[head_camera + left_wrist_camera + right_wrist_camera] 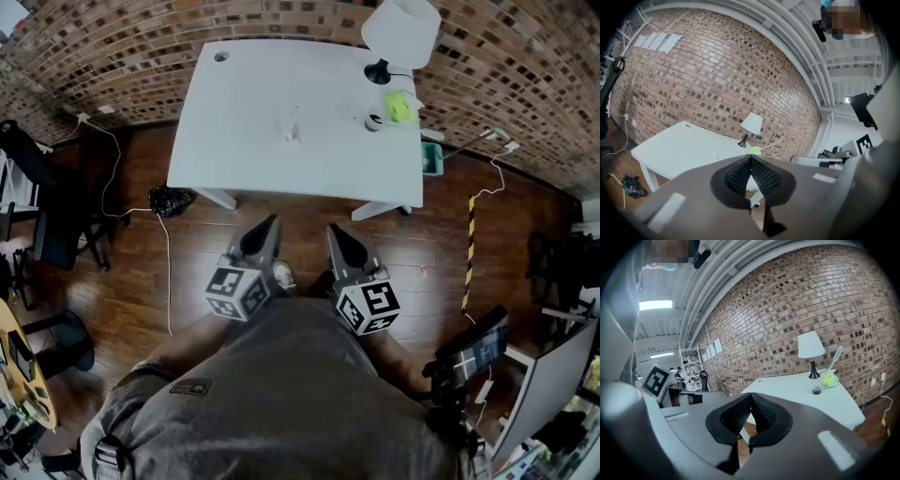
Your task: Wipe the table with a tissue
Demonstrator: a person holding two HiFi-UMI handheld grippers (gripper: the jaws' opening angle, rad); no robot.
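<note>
Table [253,103], big and white, stood by the brick wall [141,47], well apart from both grippers. A lamp [400,30], a small cup [374,122] and a yellow-green thing [401,106] sat near one far corner. A tiny pale bit [292,131] lay on top, too small to tell if it was the tissue. The left gripper [269,223] and the right gripper [334,232] were both squeezed tight with nothing inside, above the wood floor [187,281].

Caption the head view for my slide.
Both shut and empty, the left gripper and right gripper are held short of the white table bearing a lamp and green object.
</note>
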